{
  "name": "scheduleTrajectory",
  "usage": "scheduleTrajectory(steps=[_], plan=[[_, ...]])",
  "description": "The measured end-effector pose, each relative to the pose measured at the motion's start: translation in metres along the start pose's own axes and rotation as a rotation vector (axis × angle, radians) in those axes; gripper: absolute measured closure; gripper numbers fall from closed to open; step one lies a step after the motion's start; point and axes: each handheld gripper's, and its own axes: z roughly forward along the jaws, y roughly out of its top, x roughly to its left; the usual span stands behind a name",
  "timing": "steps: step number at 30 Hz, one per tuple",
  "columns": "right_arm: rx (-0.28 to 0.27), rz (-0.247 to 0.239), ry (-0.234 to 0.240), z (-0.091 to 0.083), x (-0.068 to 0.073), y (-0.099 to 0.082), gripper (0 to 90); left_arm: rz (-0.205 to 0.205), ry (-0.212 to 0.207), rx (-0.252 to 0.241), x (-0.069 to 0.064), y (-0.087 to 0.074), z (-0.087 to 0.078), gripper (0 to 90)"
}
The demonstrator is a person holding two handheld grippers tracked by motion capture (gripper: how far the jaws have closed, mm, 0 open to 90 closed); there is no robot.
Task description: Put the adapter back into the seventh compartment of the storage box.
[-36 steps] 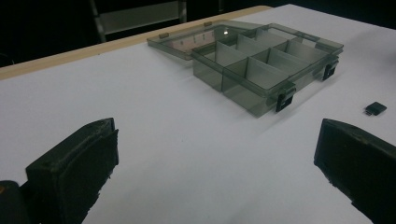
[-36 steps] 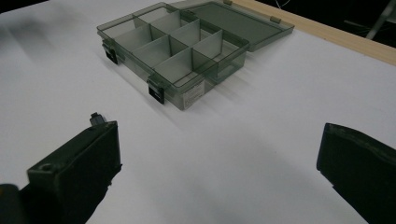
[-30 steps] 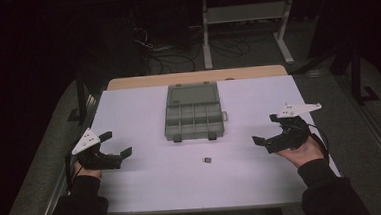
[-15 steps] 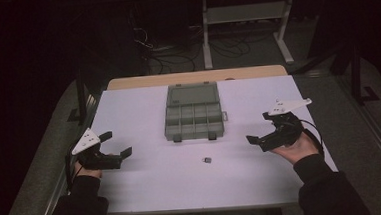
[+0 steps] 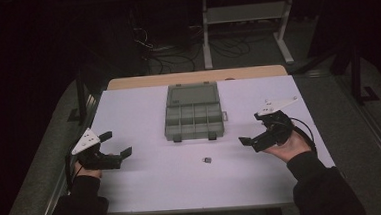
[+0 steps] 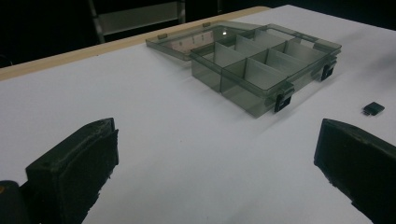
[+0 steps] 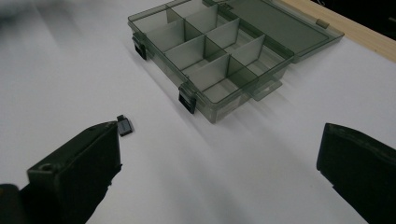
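High view: right hand-held gripper point(image 5: 253, 139) has shifted inward vs 1 s ago, now nearer small black part point(image 5: 207, 160) on bench point(image 5: 143, 190), jaws wide apart, empty. Left hand-held gripper point(image 5: 115, 144) unmoved, jaws spread, empty. Part lies just in front of open compartment box point(image 5: 193, 112), not touching. Prob. approach for pickup w/ right.

Open claw point(image 6: 215, 172), compartment box point(image 6: 261, 65), sm. black part point(image 6: 373, 108)
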Motion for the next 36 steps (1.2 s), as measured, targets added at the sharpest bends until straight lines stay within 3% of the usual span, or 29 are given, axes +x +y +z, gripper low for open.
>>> scheduleTrajectory(steps=[27,36], plan=[[0.069,-0.063,0.058,0.021,0.012,0.017,0.0,0.0,-0.001,0.0,0.0,0.0,0.0,0.0],[0.115,-0.091,0.09,0.034,0.02,0.021,0.0,0.0,-0.001,-0.001,0.0,0.0,0.0,0.0]])
